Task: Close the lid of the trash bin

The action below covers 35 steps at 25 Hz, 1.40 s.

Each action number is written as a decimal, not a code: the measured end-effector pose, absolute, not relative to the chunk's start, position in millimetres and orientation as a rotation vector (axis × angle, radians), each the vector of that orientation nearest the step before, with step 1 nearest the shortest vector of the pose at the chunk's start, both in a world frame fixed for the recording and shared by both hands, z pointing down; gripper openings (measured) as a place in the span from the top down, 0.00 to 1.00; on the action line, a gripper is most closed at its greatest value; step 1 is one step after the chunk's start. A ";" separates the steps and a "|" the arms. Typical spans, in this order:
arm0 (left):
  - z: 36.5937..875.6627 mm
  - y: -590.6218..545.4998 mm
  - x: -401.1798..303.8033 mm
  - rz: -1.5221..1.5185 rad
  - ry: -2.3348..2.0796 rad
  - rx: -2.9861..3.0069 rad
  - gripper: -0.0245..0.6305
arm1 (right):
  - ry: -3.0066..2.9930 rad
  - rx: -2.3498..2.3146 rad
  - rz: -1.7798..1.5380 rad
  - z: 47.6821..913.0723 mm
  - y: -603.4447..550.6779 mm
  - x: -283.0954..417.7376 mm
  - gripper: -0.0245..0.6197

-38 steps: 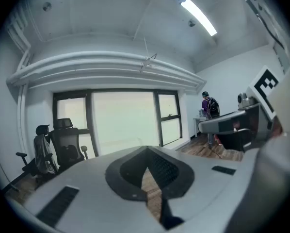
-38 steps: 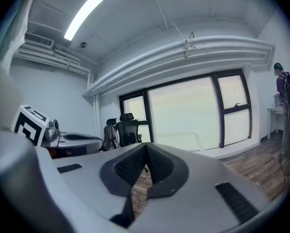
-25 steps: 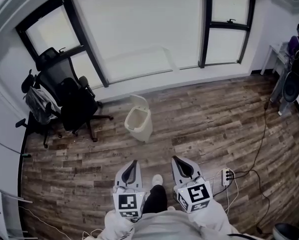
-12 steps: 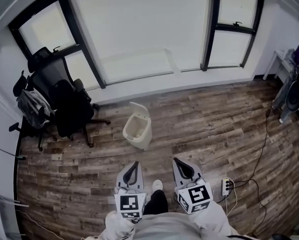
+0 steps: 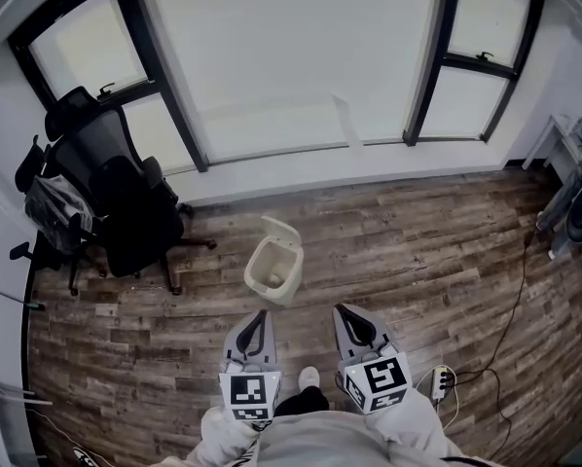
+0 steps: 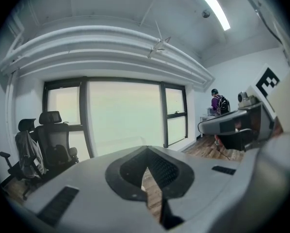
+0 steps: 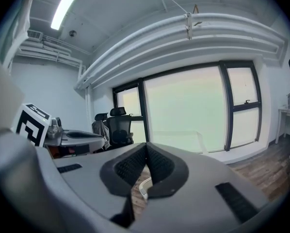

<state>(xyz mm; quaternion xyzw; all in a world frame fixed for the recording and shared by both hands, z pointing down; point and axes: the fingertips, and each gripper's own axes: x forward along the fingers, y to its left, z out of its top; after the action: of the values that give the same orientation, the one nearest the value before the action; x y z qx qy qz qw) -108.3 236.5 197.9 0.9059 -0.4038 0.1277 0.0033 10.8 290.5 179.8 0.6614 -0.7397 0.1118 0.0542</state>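
Observation:
A cream trash bin [image 5: 272, 272] stands on the wood floor a short way ahead of me, its lid [image 5: 282, 230] tipped up at the back and the inside empty. My left gripper [image 5: 262, 315] and right gripper [image 5: 339, 310] are held side by side in front of my body, short of the bin and apart from it. Each is shut with nothing between its jaws. In the left gripper view the left gripper [image 6: 146, 152] points toward the window. Under the right gripper [image 7: 146, 147], a sliver of the bin's rim [image 7: 143, 189] shows through the gap.
Black office chairs [image 5: 126, 202] with a jacket stand at the left by the window wall [image 5: 291, 76]. A power strip [image 5: 437, 381] and its cable [image 5: 513, 305] lie on the floor at the right. A person [image 6: 217, 102] stands at a desk in the far right corner.
The bin has come nearer and now sits lower and more central in the head view as I step toward it. Both grippers keep the same pose, still shut.

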 end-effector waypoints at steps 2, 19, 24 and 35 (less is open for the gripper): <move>196.5 217.1 -109.0 0.396 -1.269 2.840 0.95 | -2.248 2.010 0.335 176.4 270.7 11.7 0.93; 213.5 139.8 -100.2 0.419 -1.340 2.737 0.95 | -2.289 1.919 0.369 185.4 182.3 30.0 0.92; 214.3 107.9 -95.6 0.438 -1.408 2.691 0.95 | -2.342 1.838 0.376 187.1 135.8 34.9 0.92; 227.2 34.5 -42.7 0.478 -1.538 2.564 0.95 | -2.435 1.650 0.434 206.3 40.0 84.0 0.93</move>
<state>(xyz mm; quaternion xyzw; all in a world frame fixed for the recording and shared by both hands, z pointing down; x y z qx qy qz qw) -42.7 34.5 227.2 0.8454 -0.5072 0.1576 0.0568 84.0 40.0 206.3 0.5529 -0.8161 0.1454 0.0843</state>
